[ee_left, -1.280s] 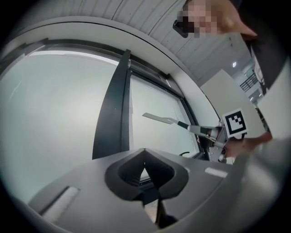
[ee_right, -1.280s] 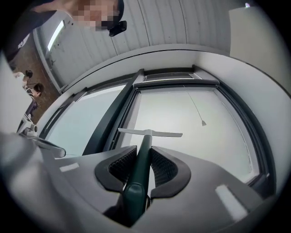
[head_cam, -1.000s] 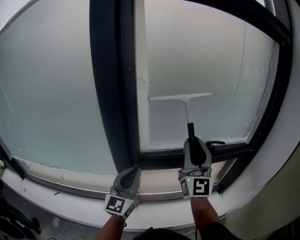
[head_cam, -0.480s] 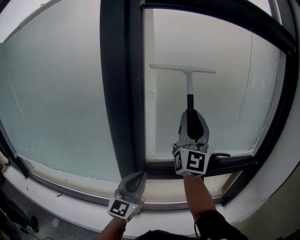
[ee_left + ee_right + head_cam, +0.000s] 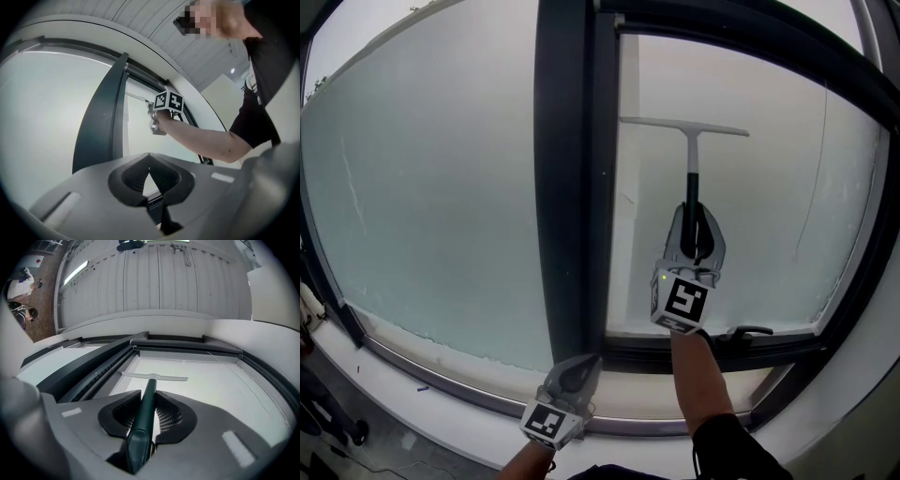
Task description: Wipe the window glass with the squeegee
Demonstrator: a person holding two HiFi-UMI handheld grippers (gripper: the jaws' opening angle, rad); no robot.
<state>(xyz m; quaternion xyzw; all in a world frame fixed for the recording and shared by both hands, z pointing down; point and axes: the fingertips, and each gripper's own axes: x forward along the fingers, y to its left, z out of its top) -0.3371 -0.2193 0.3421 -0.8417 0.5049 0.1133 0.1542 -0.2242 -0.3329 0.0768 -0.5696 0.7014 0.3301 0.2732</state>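
Observation:
The squeegee (image 5: 692,150) has a pale blade and a dark green handle (image 5: 144,413). Its blade lies flat against the upper left part of the right window pane (image 5: 769,206), level and close to the dark mullion (image 5: 567,187). My right gripper (image 5: 694,246) is raised in front of that pane, shut on the handle. My left gripper (image 5: 572,375) hangs low by the sill, shut and holding nothing. From the left gripper view the right gripper (image 5: 157,124) and the forearm behind it show against the glass.
A larger frosted pane (image 5: 431,187) fills the left. A dark window handle (image 5: 745,331) sticks out at the bottom of the right frame. A white sill (image 5: 441,375) runs along below, and dark frame bars edge the right pane.
My right gripper has carried the squeegee up the right pane, from low on the glass to near its top. The left gripper stayed low by the sill.

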